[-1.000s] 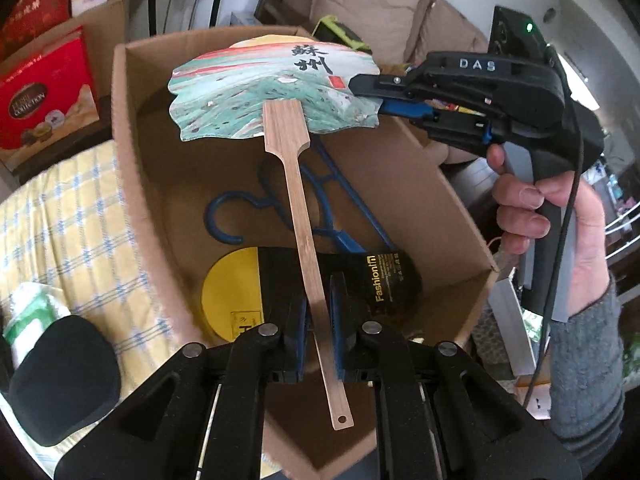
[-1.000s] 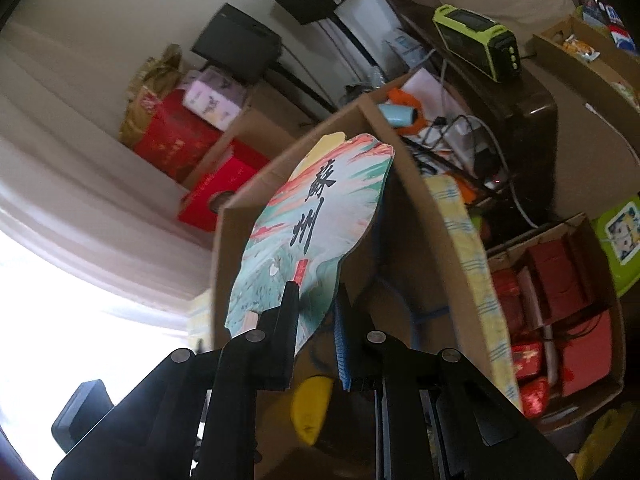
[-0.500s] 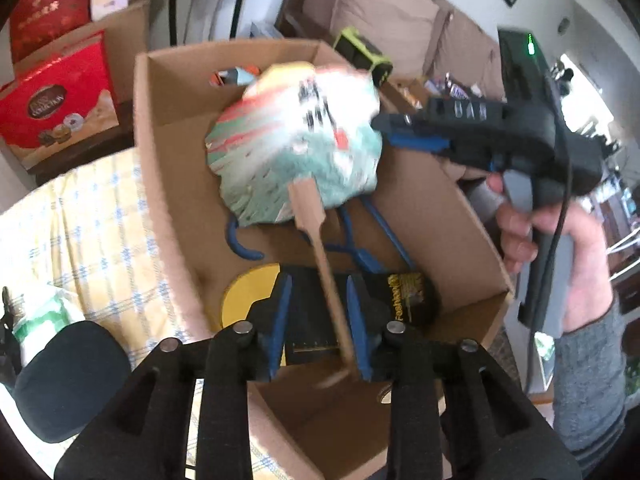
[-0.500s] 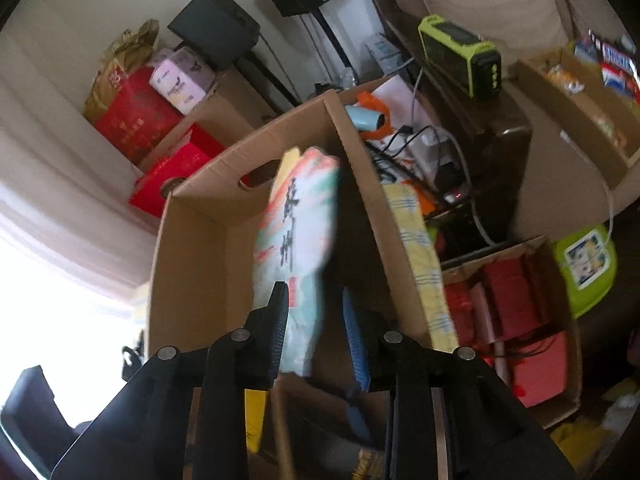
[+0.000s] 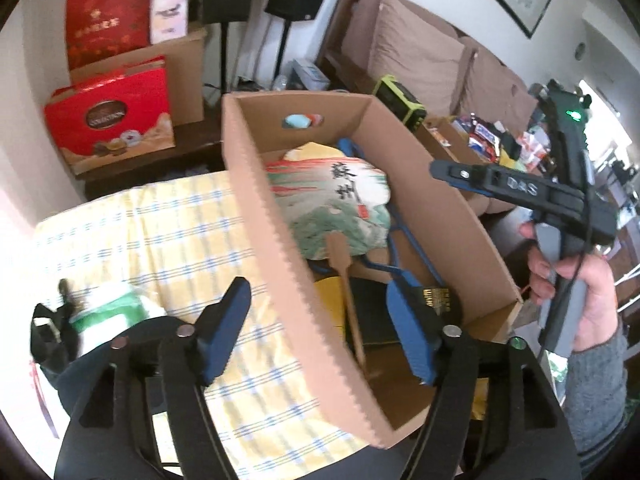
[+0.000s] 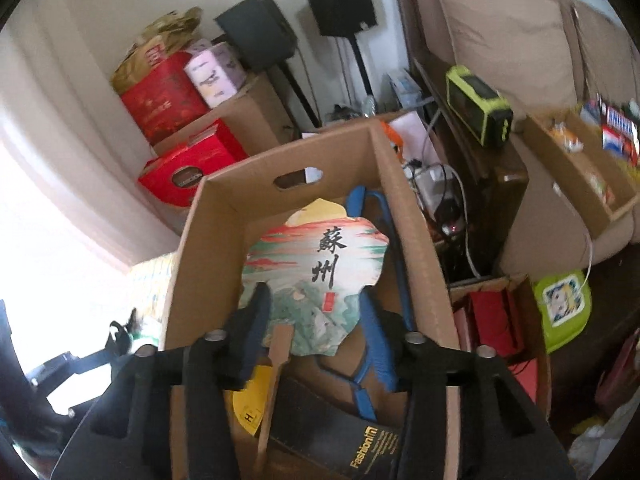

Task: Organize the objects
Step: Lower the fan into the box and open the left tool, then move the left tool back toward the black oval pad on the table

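The painted paddle fan [image 5: 332, 208] lies inside the cardboard box [image 5: 276, 240], face up, its wooden handle [image 5: 352, 312] running toward me. The fan rests on top of a blue hanger [image 6: 384, 248] and partly over a yellow-and-black package [image 6: 340, 436] printed "Fashion", both on the box floor. Nothing of mine touches the fan.

My left gripper [image 5: 320, 340] has just been opening; its jaws now stand wide apart, straddling the near left wall of the box, with one blue pad [image 5: 224, 328] outside over the yellow checked cloth [image 5: 160, 240] and the other inside the box. No object is pressed between them; the fan handle shows in the gap, free of both pads.

My right gripper [image 6: 316, 340] has likewise just been opening. Its jaws are apart above the box interior, and the fan's lower edge and handle appear between them without contact. From the left wrist view, the right gripper [image 5: 444, 170] is held by my hand [image 5: 576, 284] beside the right wall of the box.

The box sits on the checked cloth. A green-and-white bundle [image 5: 112, 308] lies on the cloth at left. Red gift boxes [image 5: 112, 112] stand behind, near two black speakers [image 6: 300, 20] and a sofa [image 5: 420, 48].
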`<control>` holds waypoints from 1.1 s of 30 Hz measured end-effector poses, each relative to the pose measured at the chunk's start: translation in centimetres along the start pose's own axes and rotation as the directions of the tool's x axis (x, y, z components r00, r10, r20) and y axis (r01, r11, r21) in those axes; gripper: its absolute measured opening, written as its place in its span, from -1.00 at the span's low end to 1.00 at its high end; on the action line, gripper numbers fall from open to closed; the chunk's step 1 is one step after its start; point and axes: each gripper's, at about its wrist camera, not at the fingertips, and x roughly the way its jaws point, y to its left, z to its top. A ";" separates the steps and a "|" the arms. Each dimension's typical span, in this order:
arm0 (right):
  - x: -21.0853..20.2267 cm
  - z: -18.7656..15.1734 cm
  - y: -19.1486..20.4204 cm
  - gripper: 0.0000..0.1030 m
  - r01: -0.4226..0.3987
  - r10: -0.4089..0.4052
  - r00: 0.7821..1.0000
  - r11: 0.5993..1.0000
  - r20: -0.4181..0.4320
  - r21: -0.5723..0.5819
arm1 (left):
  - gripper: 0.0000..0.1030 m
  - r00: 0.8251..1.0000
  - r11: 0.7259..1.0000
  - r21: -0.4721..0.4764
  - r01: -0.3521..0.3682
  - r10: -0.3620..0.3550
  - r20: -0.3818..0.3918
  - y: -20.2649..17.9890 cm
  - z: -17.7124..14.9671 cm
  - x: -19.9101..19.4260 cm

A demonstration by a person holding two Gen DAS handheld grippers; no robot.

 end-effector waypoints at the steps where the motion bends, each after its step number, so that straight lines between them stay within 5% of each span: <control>1: -0.2 -0.2 0.7 0.11 0.010 -0.010 1.000 1.000 0.006 -0.023 | 0.39 1.000 1.000 -0.006 -0.011 0.011 0.004 0.2 0.0 -0.2; 5: -0.8 -1.4 3.7 0.49 0.047 -0.044 0.999 0.992 0.027 -0.116 | 0.59 0.999 0.999 -0.031 -0.040 0.041 0.022 1.8 -0.6 -1.2; 11: -0.6 -2.9 6.2 0.65 0.071 -0.071 0.997 0.985 0.006 -0.160 | 0.66 0.996 0.996 -0.054 -0.069 0.071 0.045 3.6 -1.2 -2.3; 15: -1.1 -4.3 8.0 0.91 0.020 -0.022 1.000 0.983 -0.008 -0.182 | 1.00 0.995 0.996 -0.066 -0.055 0.060 0.079 4.6 -1.5 -3.7; 26: -2.6 -7.2 13.0 0.98 0.109 -0.099 0.994 0.953 0.049 -0.283 | 1.00 0.988 0.991 -0.100 -0.089 0.101 0.115 7.0 -2.8 -6.4; 33: -2.7 -8.5 15.3 0.99 0.090 -0.081 0.996 0.948 0.043 -0.304 | 1.00 0.981 0.981 -0.140 -0.132 0.150 0.127 9.6 -4.4 -7.9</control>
